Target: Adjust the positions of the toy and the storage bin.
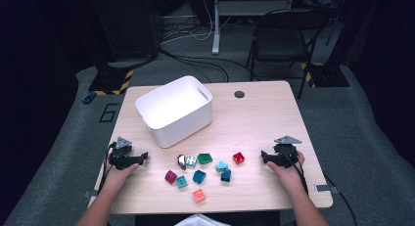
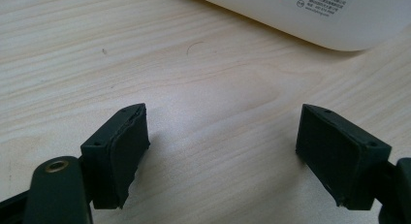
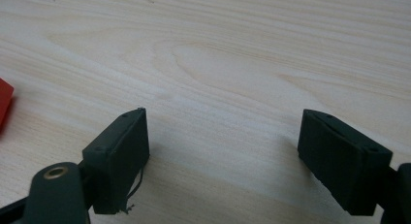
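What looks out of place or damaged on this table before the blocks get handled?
Little stands out. The white bin sits skewed to the table edges, and the left claw has a ragged pad edge. The blocks lie loosely scattered, none spilled.

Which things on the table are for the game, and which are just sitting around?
For the job:
- toy blocks, such as the red one and the orange one
- white bin
- left gripper and right gripper, both open

Just lying about:
- folding chair
- floor cables
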`<act>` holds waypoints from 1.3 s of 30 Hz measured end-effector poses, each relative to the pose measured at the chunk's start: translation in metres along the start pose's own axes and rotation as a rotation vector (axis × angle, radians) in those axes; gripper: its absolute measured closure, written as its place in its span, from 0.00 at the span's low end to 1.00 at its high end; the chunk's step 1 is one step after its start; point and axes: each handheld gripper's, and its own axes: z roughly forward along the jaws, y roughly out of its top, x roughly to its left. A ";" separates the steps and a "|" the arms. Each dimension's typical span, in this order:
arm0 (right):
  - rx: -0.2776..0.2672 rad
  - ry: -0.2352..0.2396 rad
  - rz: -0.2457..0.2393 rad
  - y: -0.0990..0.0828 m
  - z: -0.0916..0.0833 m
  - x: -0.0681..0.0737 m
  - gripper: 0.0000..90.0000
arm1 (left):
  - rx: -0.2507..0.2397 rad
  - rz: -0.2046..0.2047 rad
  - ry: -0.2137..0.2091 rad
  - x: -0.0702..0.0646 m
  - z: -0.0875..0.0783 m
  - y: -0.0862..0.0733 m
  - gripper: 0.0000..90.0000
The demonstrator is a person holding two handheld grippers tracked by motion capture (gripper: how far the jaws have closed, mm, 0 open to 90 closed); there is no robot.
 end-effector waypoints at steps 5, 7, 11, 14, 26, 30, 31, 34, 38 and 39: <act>-0.003 0.004 -0.008 -0.001 -0.002 0.000 0.23 | 0.001 -0.002 0.013 0.001 0.001 0.002 0.22; -0.003 0.003 -0.005 -0.001 -0.002 0.000 0.23 | 0.006 -0.004 0.014 0.001 0.001 0.002 0.22; -0.003 0.002 -0.004 -0.001 -0.002 0.001 0.23 | 0.002 -0.013 0.017 0.001 0.001 0.002 0.23; -0.004 0.000 -0.005 -0.001 -0.002 0.001 0.23 | 0.004 -0.013 0.020 0.000 0.001 0.002 0.24; 0.008 0.017 -0.023 0.000 -0.007 0.005 0.42 | 0.068 -0.016 0.025 -0.006 -0.007 0.007 0.41; -0.017 0.002 -0.005 0.005 -0.016 0.001 0.45 | 0.054 -0.060 0.040 -0.005 -0.014 0.012 0.43; -0.017 0.002 -0.005 0.005 -0.016 0.001 0.45 | 0.054 -0.060 0.040 -0.005 -0.014 0.012 0.44; -0.026 0.002 0.007 0.011 -0.024 0.000 0.46 | 0.071 -0.069 0.030 -0.004 -0.020 0.017 0.46; 0.001 -0.003 -0.010 0.015 -0.027 0.002 0.46 | 0.062 -0.071 0.007 -0.008 -0.031 0.027 0.49; 0.005 -0.002 -0.015 0.016 -0.028 0.003 0.46 | 0.062 -0.071 0.007 -0.008 -0.031 0.027 0.49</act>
